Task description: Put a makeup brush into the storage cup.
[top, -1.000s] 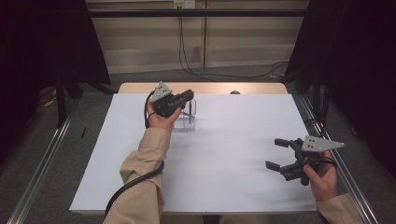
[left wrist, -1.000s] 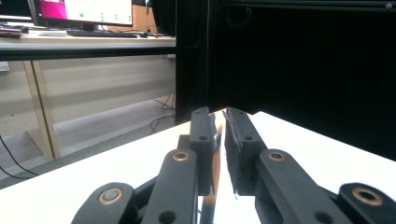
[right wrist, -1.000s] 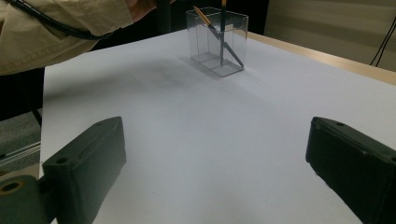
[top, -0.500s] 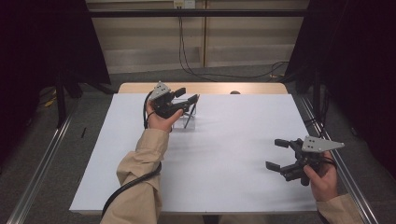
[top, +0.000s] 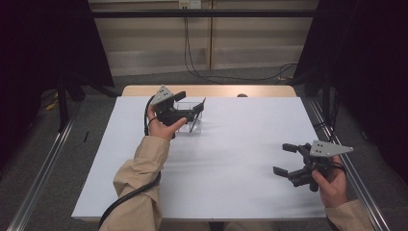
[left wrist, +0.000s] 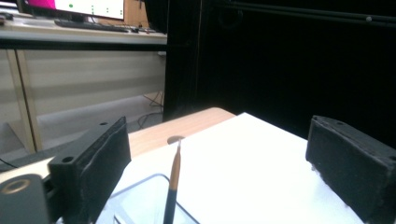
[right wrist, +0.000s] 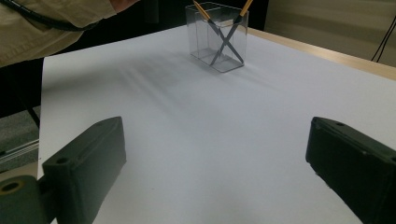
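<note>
White sheet (top: 231, 163) covering wooden table (top: 211, 90); dark curtains, grey floor, cables surrounding. Clear box (right wrist: 217, 37) standing at far left, holding two crossed brushes (right wrist: 226, 39). Left gripper (top: 190, 111) hovering over box, jaws just opening, gripping nothing. Right gripper (top: 284, 159) resting near right, jaws spread, empty.

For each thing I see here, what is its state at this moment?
clear container: upright on the white sheet, top open.
two brushes: inside the container, leaning, crossed.
left gripper: open, has just been opening, above the container, one brush between its fingers.
right gripper: open, holds nothing.
</note>
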A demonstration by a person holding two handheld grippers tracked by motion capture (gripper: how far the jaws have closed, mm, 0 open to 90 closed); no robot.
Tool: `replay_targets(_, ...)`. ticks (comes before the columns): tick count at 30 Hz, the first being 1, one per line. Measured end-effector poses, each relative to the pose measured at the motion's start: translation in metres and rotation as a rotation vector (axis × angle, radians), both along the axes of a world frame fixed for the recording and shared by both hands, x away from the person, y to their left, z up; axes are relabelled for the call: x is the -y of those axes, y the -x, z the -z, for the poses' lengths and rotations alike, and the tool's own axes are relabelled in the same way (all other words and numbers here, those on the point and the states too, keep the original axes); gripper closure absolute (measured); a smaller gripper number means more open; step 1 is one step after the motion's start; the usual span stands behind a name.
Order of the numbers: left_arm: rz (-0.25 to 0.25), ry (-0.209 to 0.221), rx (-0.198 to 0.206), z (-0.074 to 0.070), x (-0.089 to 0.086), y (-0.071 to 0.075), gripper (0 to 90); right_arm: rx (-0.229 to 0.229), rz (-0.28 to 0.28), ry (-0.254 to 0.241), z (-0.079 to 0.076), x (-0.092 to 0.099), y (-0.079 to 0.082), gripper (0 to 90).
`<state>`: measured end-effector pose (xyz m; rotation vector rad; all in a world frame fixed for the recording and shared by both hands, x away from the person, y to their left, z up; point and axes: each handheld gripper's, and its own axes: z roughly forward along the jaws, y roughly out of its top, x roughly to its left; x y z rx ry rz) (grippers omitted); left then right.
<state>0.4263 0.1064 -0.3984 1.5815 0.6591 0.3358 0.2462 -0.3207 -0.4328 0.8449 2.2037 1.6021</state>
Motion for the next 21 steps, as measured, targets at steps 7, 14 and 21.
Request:
replay_targets(7,0.001,0.002,0.006,0.002,-0.011,0.007,4.6,0.002,0.002,0.001,0.000,0.001,0.001,4.2)
replay_targets(14,0.000,0.002,0.004,0.003,-0.019,0.013,4.3,0.000,0.000,0.003,0.000,-0.001,0.000,4.2)
replay_targets(21,0.003,-0.003,0.007,0.004,-0.026,0.020,2.5,0.001,0.002,-0.001,0.000,0.000,0.000,4.2)
